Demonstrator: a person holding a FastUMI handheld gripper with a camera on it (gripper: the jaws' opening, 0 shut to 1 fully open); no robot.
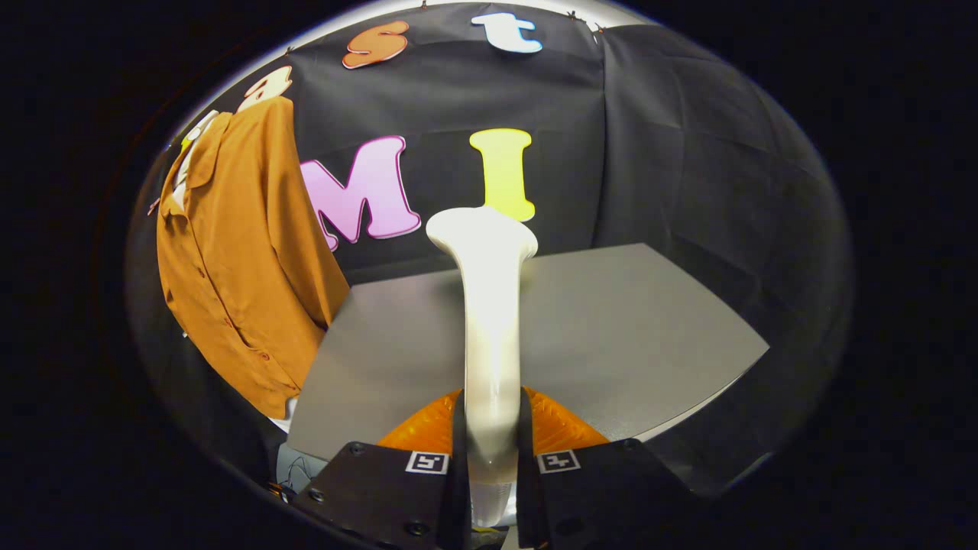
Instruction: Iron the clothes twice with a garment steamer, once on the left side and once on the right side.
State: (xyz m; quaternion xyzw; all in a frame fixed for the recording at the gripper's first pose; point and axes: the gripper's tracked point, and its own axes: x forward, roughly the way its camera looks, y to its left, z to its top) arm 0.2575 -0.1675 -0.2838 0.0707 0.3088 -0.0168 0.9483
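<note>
A white garment steamer (489,305) stands up between my fingers, its handle pinched from both sides and its flared head above the grey table (626,328). My gripper (490,451) is shut on that handle. An orange-brown button shirt (237,260) hangs on a hanger to the left, beyond the table's left edge, its front facing me. The steamer head is well to the right of the shirt and apart from it.
The grey table spreads ahead and to the right of the fingers, with its right corner near the black cloth wall. The wall closes off the back and right side. Something white shows below the shirt's hem.
</note>
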